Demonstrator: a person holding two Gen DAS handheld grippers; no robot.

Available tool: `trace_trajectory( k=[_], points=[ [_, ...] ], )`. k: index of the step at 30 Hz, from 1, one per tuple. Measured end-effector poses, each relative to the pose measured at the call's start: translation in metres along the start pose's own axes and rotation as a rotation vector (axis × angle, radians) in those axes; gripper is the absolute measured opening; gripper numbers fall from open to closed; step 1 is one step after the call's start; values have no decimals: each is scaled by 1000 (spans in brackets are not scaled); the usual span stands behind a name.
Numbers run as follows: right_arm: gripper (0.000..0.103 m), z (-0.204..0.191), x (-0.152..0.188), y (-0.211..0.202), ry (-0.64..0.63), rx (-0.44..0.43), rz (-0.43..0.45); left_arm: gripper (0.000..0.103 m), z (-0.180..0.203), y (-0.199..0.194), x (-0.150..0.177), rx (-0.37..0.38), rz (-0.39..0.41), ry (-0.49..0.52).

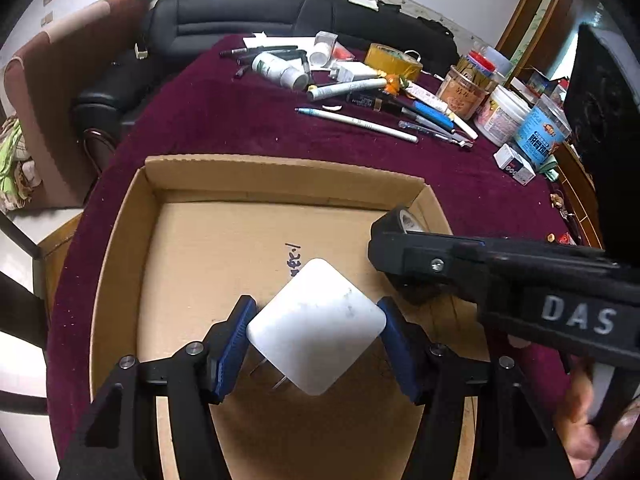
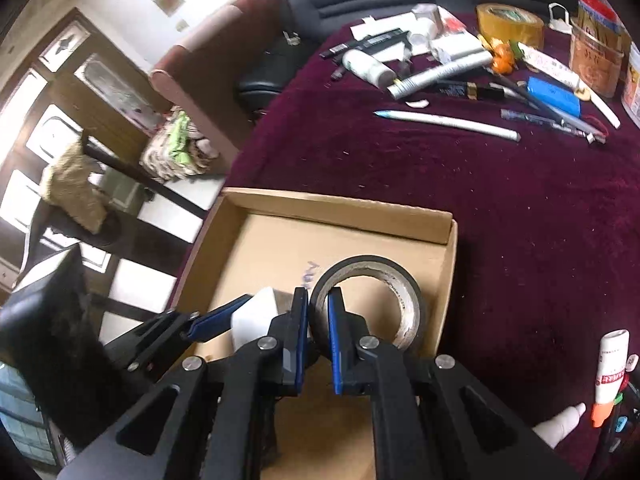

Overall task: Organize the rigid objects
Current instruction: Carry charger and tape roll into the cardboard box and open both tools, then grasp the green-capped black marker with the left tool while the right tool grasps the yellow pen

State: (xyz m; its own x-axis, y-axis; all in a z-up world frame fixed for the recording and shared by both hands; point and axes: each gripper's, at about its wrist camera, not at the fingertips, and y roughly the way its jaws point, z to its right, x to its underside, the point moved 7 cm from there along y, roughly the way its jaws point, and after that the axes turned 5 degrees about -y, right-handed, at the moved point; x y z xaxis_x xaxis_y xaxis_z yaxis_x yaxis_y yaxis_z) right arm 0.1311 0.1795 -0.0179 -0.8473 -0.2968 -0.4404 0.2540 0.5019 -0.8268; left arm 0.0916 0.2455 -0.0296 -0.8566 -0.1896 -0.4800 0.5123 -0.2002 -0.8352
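My left gripper [image 1: 316, 326] is shut on a white plug adapter [image 1: 316, 328], held over the floor of an open cardboard box [image 1: 280, 178]; its metal prongs point down-left. The adapter also shows in the right wrist view [image 2: 256, 316]. My right gripper [image 2: 318, 312] is shut on the wall of a black tape roll [image 2: 372, 304], held over the box's [image 2: 340, 212] right side. In the left wrist view the right gripper [image 1: 394, 236] reaches in from the right with the tape roll [image 1: 406, 220] at its tip.
A maroon cloth [image 1: 240, 120] covers the table. At the back lie pens [image 1: 356, 120], a white bottle [image 1: 280, 70], a yellow tape roll [image 1: 394, 60], jars [image 1: 504, 114] and small boxes. A black sofa [image 1: 280, 12] stands behind. Markers and a white tube [image 2: 612, 364] lie near right.
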Motion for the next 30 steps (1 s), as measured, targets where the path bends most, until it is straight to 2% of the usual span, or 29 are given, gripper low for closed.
trace_trajectory(
  k=[2, 4, 5, 6, 10, 13, 14, 15, 16, 17, 18, 19, 21, 23, 26, 28, 30],
  points=[
    [12, 6, 0, 3, 27, 1, 2, 69, 0, -1, -2, 20, 14, -11],
    [20, 10, -1, 6, 52, -12, 3, 74, -3, -6, -4, 39, 35, -31],
    [35, 12, -2, 6, 64, -20, 6, 76, -3, -9, -6, 51, 43, -40],
    [44, 12, -3, 4, 68, -26, 14, 79, -4, -12, -7, 61, 51, -49],
    [44, 9, -4, -26, 58, -44, 92, 79, -7, -36, -8, 103, 87, -100],
    [45, 9, 6, -73, 3, -32, 197, 79, 3, -76, -3, 103, 165, -94],
    [49, 12, 14, -95, -26, -5, 245, 79, 9, -88, 0, 96, 189, -84],
    [61, 19, 24, -117, -46, 34, 297, 79, 17, -100, 4, 93, 214, -74],
    [68, 27, 34, -135, -54, 73, 344, 80, 29, -115, 12, 101, 240, -63],
    [82, 38, 43, -149, -48, 108, 381, 87, 39, -122, 18, 115, 251, -57],
    [90, 54, 55, -164, -31, 150, 416, 95, 51, -129, 26, 136, 259, -49],
    [91, 67, 64, -173, -14, 173, 428, 97, 65, -136, 35, 165, 267, -38],
    [91, 116, 92, -195, 80, 264, 421, 97, 94, -145, 54, 222, 280, -13],
    [91, 156, 117, -213, 162, 309, 421, 97, 124, -146, 73, 263, 276, 18],
    [90, 203, 159, -234, 279, 292, 401, 97, 167, -134, 101, 312, 239, 54],
    [90, 220, 180, -240, 313, 282, 384, 97, 190, -119, 118, 348, 184, 69],
    [90, 229, 198, -246, 313, 285, 377, 97, 206, -102, 132, 333, 123, 97]
  ],
)
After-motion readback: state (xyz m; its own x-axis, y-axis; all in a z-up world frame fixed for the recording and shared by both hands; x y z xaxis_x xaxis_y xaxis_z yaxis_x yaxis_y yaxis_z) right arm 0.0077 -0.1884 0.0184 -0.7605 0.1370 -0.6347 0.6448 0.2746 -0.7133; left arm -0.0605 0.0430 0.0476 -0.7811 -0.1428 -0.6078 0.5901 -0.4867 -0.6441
